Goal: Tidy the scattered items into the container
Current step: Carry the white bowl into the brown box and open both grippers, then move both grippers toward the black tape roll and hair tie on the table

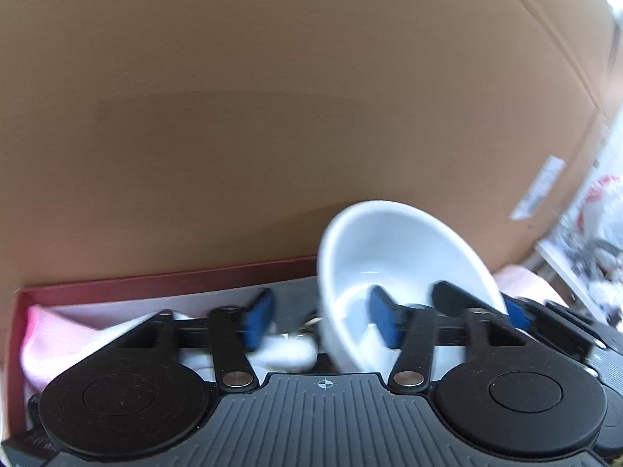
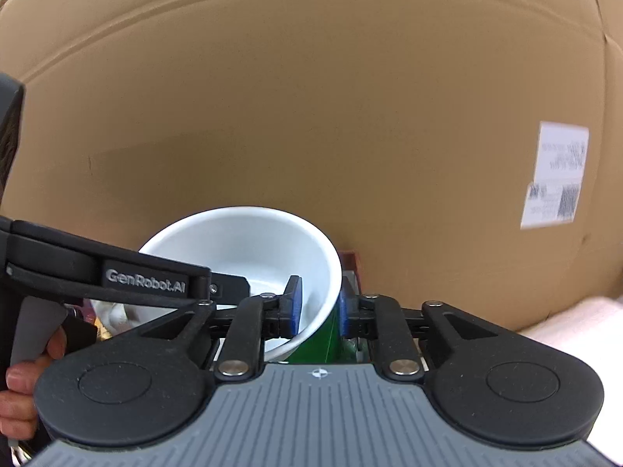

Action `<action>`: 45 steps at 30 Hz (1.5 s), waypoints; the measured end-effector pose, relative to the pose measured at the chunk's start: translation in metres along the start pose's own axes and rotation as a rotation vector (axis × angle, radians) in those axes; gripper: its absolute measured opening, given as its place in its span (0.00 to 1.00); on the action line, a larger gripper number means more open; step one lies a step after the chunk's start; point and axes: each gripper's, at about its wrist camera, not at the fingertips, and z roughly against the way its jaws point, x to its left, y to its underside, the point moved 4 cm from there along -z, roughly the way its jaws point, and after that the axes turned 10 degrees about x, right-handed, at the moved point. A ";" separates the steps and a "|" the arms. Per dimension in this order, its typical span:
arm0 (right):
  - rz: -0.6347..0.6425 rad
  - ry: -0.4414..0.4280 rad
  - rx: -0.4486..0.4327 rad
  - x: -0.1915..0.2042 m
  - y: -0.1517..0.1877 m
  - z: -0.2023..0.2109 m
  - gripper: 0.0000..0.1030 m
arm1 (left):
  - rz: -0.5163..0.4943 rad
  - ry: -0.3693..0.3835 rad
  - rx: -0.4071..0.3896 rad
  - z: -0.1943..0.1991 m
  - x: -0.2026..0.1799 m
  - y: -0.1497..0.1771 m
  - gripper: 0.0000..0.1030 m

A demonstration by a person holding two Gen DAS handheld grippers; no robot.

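Two wrist views look down into a red-rimmed box [image 1: 155, 278], the container, set against a tall cardboard wall [image 1: 272, 97].

At the far left of the box lies a pink cloth [image 1: 43, 334], with white items beside it toward the middle. The left gripper [image 1: 317, 325] hangs over this clutter with its jaws spread wide and nothing pressed between them. Its right-hand blue pad sits inside a tilted white bowl [image 1: 389, 249], while the left pad is clear of it.

The bowl leans on its side near the right end of the box, its mouth facing the cameras. The right gripper [image 2: 319, 309] straddles the bowl's right rim, jaws narrow. Whether the pads press the wall or have just eased off cannot be told. A green item [image 2: 315, 346] shows beneath.

The step looks like setting the bowl down in the box. The next move calls for letting go fully and lifting both tools clear.

Room is tight: the cardboard wall stands just behind, the red rim runs close by, and the two tools crowd each other. Upward is the free way out.
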 end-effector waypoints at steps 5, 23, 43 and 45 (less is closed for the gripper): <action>-0.040 -0.082 -0.019 -0.007 0.003 0.014 0.61 | 0.042 0.040 -0.018 0.017 0.002 0.003 0.95; -0.050 -0.060 -0.179 0.011 0.030 0.117 0.99 | 0.033 0.096 -0.137 0.114 -0.023 0.060 1.00; 0.074 -0.219 -0.096 0.119 0.109 0.193 1.00 | 0.247 0.001 -0.234 0.223 0.085 0.222 1.00; 0.083 -0.221 -0.072 0.128 0.120 0.191 1.00 | 0.258 -0.016 -0.227 0.222 0.094 0.233 1.00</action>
